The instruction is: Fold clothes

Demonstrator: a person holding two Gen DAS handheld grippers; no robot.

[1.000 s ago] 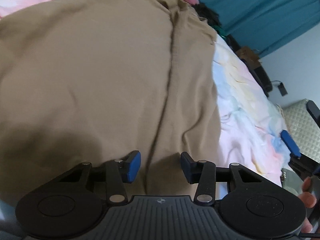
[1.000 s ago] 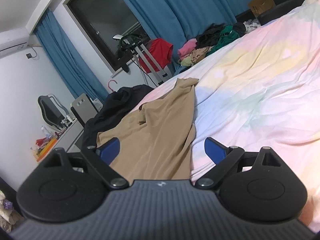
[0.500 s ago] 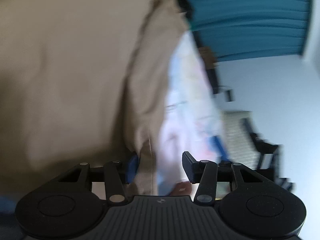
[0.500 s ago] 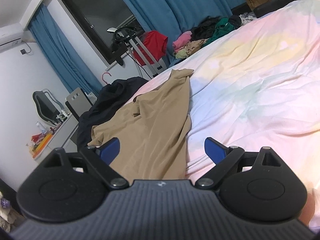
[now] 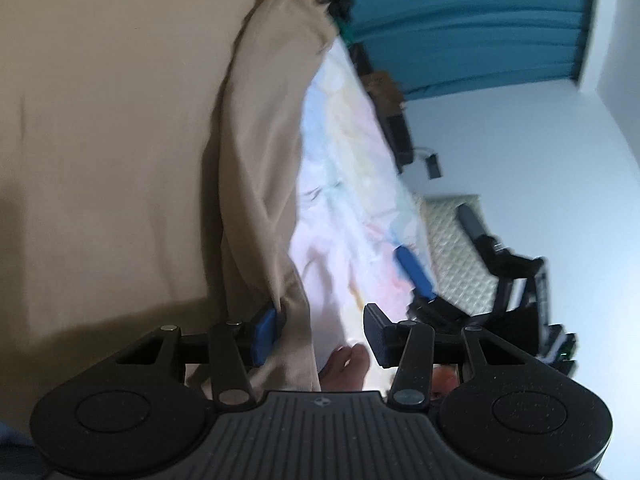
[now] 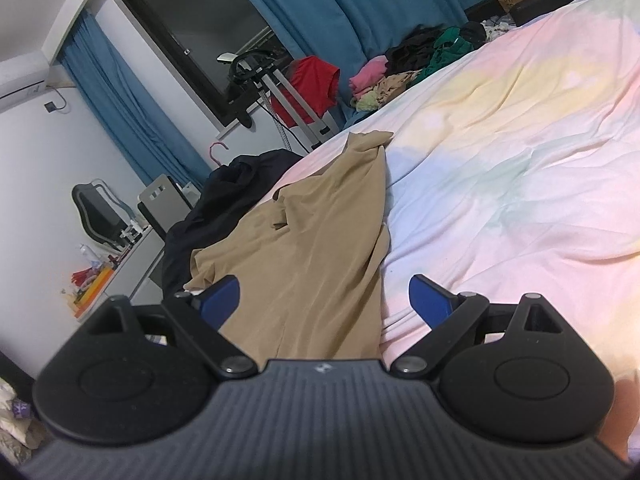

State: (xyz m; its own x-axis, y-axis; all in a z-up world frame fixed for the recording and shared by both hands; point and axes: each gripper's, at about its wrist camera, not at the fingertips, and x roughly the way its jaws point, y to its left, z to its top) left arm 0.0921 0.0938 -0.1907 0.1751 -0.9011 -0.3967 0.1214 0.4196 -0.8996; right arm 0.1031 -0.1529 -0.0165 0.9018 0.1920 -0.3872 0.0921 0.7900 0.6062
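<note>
Right wrist view gives me the whole layout: the bed (image 6: 520, 168) with its pastel rainbow sheet takes up most of the frame, and the tan garment (image 6: 316, 248) is sprawled along the bed's left side, running lengthwise away from me toward the clothes pile (image 6: 420, 60) at the far end. It's lying loose and rumpled with one long edge curling up off the sheet, so I'd say no fold has been made in it yet. There's a dark garment (image 6: 224, 204) bunched just beyond the tan one, at the bed's edge.

Now the tools. My right gripper (image 6: 326, 300) sits at the near end of the tan garment with its jaws spread wide and nothing between them, just hovering over the hem area, I guess ready to take a corner.

Left wrist view is tilted and a bit blurry. The left gripper (image 5: 320, 330) is right at the tan garment's long edge: jaws partly open, the left pad pressed against a hanging fold of cloth, the right pad clear of it. So touching, not clamped. It reads like I'm lining up to pinch that edge.
</note>
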